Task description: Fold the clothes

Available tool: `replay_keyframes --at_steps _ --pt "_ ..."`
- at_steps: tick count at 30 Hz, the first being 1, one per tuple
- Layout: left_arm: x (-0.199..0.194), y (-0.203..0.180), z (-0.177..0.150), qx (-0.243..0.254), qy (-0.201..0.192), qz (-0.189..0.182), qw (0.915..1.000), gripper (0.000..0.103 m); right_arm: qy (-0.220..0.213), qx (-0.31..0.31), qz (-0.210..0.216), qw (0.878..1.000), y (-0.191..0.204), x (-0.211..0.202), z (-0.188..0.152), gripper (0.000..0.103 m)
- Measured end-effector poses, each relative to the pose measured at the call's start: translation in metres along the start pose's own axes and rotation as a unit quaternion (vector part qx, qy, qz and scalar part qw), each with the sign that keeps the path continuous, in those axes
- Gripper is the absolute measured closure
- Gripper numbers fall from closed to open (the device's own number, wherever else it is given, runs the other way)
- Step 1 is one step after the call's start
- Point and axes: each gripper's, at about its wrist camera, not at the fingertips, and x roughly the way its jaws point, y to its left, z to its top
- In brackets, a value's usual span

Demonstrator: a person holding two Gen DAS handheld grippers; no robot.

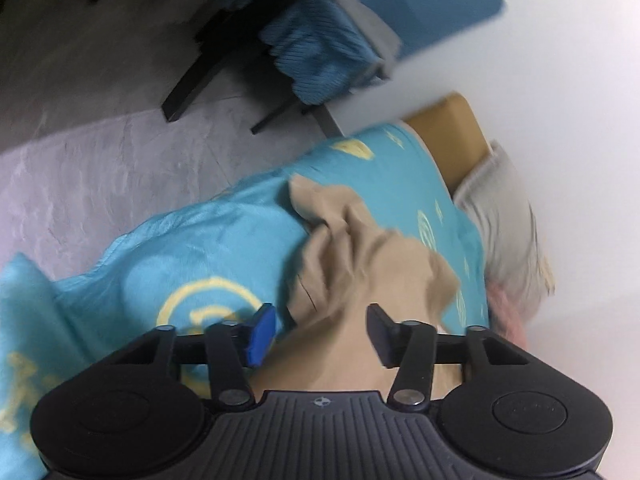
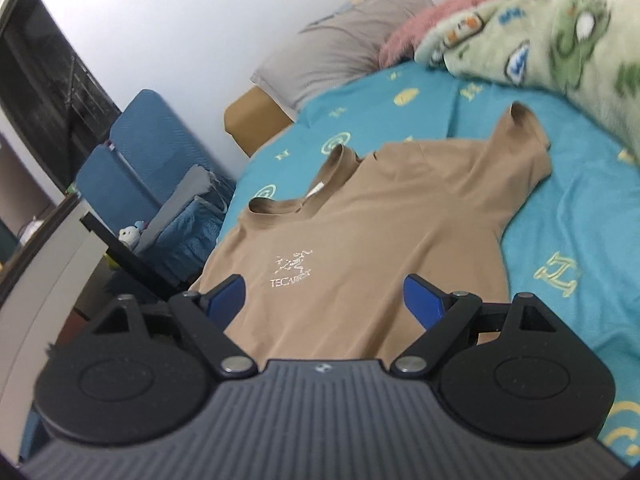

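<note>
Item, left wrist view, from left to right. Grey floor (image 1: 100, 168) at the upper left, with black chair legs (image 1: 192, 80) standing on it. A turquoise bedsheet (image 1: 192, 248) with yellow ring and letter prints runs across the middle of the frame. A blue ribbed cloth (image 1: 320, 56) hangs at the top centre, over a grey-edged frame. A tan T-shirt (image 1: 360, 248) lies bunched and creased on the sheet, its folds reaching down between the fingers of the left gripper (image 1: 322, 338). The jaws stand part-way apart; the blue pad (image 1: 262, 334) sits at the shirt's left edge, but whether either pad presses the cloth cannot be told, as the frame is blurred. Further right, a tan headboard (image 1: 452, 140) and a grey pillow (image 1: 504, 216) against the white wall (image 1: 560, 80).

Item, right wrist view, from left to right. A dark screen or window (image 2: 44, 80) at the far left. Blue folding chairs (image 2: 144, 140) with a small soft toy (image 2: 130, 234) at their foot. The same T-shirt (image 2: 360, 220) lies spread front-up on the sheet (image 2: 560, 240), with a white logo (image 2: 292, 270) on the chest, the collar towards the pillow (image 2: 340, 48), and one sleeve pointing to the upper right. The right gripper (image 2: 324, 302) hovers over the shirt's lower part with its jaws wide apart, the blue pads clear of each other; nothing is clamped between them. At the upper right, a green patterned fleece blanket (image 2: 560, 40) with a pink edge (image 2: 460, 12), heaped on the bed.
</note>
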Motion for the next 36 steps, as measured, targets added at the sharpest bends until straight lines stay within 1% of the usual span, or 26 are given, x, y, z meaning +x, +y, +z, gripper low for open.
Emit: replay_keyframes --at_steps 2,3,6,7,8,10,12,14,18,20,22,23,24,26,27,30,32,33,34,36 --pt "0.014 0.013 0.006 -0.036 -0.006 -0.007 0.9993 0.063 0.008 0.004 -0.003 1.000 -0.006 0.014 0.000 0.015" --pt "0.019 0.017 0.008 -0.049 -0.007 -0.014 0.9987 0.064 0.013 0.008 -0.005 1.000 -0.009 0.021 0.000 0.015" --pt "0.032 0.020 0.012 -0.057 -0.007 -0.027 0.9980 0.070 0.030 0.025 -0.008 0.999 -0.018 0.038 -0.002 0.015" --pt "0.036 0.020 0.014 -0.058 -0.008 -0.029 0.9979 0.074 0.036 0.029 -0.009 0.999 -0.020 0.042 -0.003 0.015" --pt "0.040 0.020 0.015 -0.059 -0.008 -0.030 0.9978 0.082 0.043 0.033 -0.009 0.998 -0.022 0.046 -0.005 0.015" --pt "0.043 0.017 0.018 -0.051 -0.009 -0.019 0.9985 0.093 0.052 0.041 -0.009 0.998 -0.025 0.051 -0.007 0.015" --pt "0.040 0.015 0.022 -0.043 -0.018 -0.013 0.9988 0.095 0.056 0.044 -0.010 0.997 -0.026 0.052 -0.008 0.015" --pt "0.028 0.011 0.029 -0.038 -0.034 -0.025 0.9984 0.096 0.054 0.044 -0.014 0.997 -0.027 0.052 -0.009 0.015" --pt "-0.002 -0.008 0.046 0.022 -0.067 -0.030 0.9971 0.096 0.048 0.044 -0.022 0.998 -0.028 0.050 -0.010 0.015" --pt "-0.010 -0.014 0.054 0.056 -0.088 -0.005 0.9945 0.097 0.048 0.044 -0.024 0.998 -0.028 0.051 -0.011 0.015" --pt "-0.018 -0.019 0.062 0.089 -0.109 0.021 0.9899 0.099 0.050 0.041 -0.025 0.998 -0.027 0.051 -0.012 0.015" --pt "-0.019 -0.019 0.064 0.098 -0.118 0.040 0.9873 0.100 0.052 0.039 -0.025 0.998 -0.026 0.051 -0.012 0.015" --pt "-0.017 -0.016 0.066 0.099 -0.119 0.054 0.9865 0.100 0.053 0.038 -0.025 0.998 -0.026 0.050 -0.012 0.015" --pt "-0.013 -0.005 0.069 0.086 -0.106 0.071 0.9880 0.100 0.053 0.036 -0.025 0.998 -0.025 0.050 -0.012 0.015" --pt "-0.011 0.001 0.068 0.076 -0.099 0.074 0.9893 0.099 0.053 0.036 -0.025 0.998 -0.025 0.050 -0.012 0.015" --pt "-0.002 0.017 0.064 0.042 -0.068 0.072 0.9942 0.082 0.056 0.038 -0.026 0.997 -0.026 0.052 -0.012 0.015" --pt "0.007 0.025 0.061 0.018 -0.046 0.066 0.9966 0.046 0.062 0.039 -0.025 0.997 -0.026 0.054 -0.013 0.015" --pt "0.012 0.029 0.060 0.005 -0.036 0.060 0.9975 0.039 0.065 0.040 -0.024 0.997 -0.026 0.055 -0.014 0.015" --pt "0.019 0.031 0.057 -0.009 -0.025 0.051 0.9983 0.034 0.068 0.041 -0.023 0.997 -0.026 0.056 -0.015 0.015" --pt "0.031 0.038 0.058 -0.029 -0.009 0.041 0.9987 0.034 0.072 0.042 -0.024 0.996 -0.027 0.058 -0.016 0.015"
